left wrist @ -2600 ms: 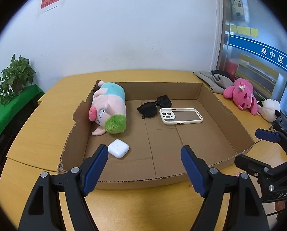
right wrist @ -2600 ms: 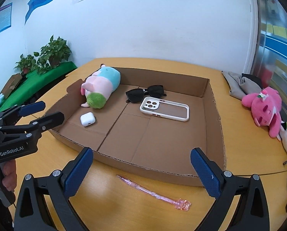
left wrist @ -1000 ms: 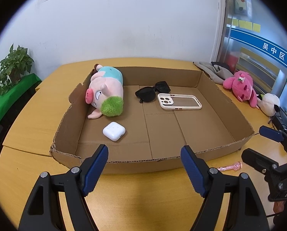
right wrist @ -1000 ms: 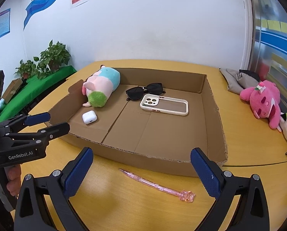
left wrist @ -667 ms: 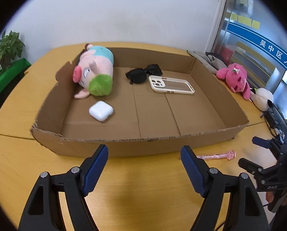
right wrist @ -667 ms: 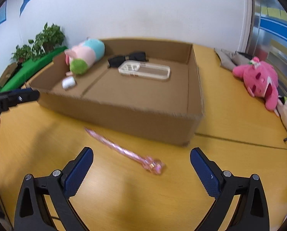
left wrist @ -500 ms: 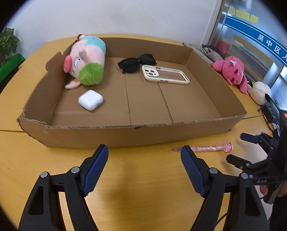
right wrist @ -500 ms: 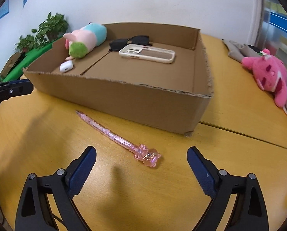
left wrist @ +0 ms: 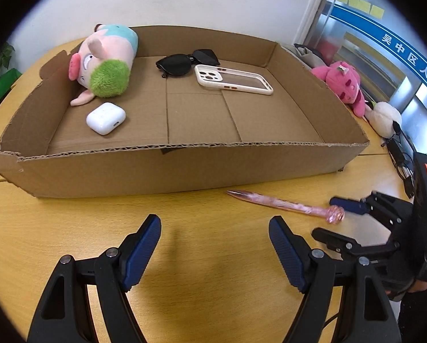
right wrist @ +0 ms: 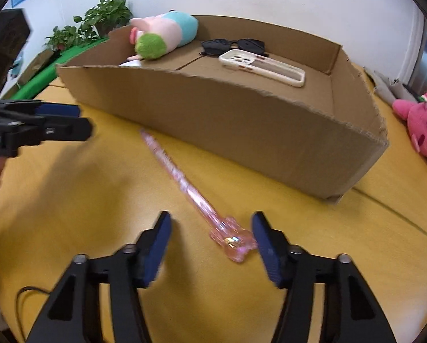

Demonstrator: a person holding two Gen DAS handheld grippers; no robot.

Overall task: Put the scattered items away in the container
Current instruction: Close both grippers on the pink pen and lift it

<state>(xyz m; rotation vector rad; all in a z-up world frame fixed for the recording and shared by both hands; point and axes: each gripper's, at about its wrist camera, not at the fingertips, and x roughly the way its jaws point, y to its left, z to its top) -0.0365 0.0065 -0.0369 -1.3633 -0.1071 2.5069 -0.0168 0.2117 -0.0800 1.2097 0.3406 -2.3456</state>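
Observation:
A pink pen (right wrist: 184, 183) with a bear-shaped top lies on the table in front of the cardboard box (right wrist: 242, 120). My right gripper (right wrist: 210, 234) is open, low over the table, with the pen's top end between its fingers, not touching. The pen also shows in the left wrist view (left wrist: 285, 204), and so does the right gripper (left wrist: 332, 217). My left gripper (left wrist: 214, 243) is open and empty over the bare table before the box (left wrist: 184, 165). In the box lie a plush pig (left wrist: 104, 63), an earbud case (left wrist: 106, 117), sunglasses (left wrist: 184, 61) and a phone case (left wrist: 233, 79).
A pink plush toy (left wrist: 342, 84) and a white plush (left wrist: 385, 118) lie on the table right of the box, with cables (left wrist: 399, 154) near them. Grey cloth (right wrist: 385, 85) lies behind. Potted plants (right wrist: 99, 20) stand on a green surface to the left.
Both grippers have dropped lower and come nearer the table. My right gripper has moved forward to the pen and narrowed around its top end. The pen has not moved.

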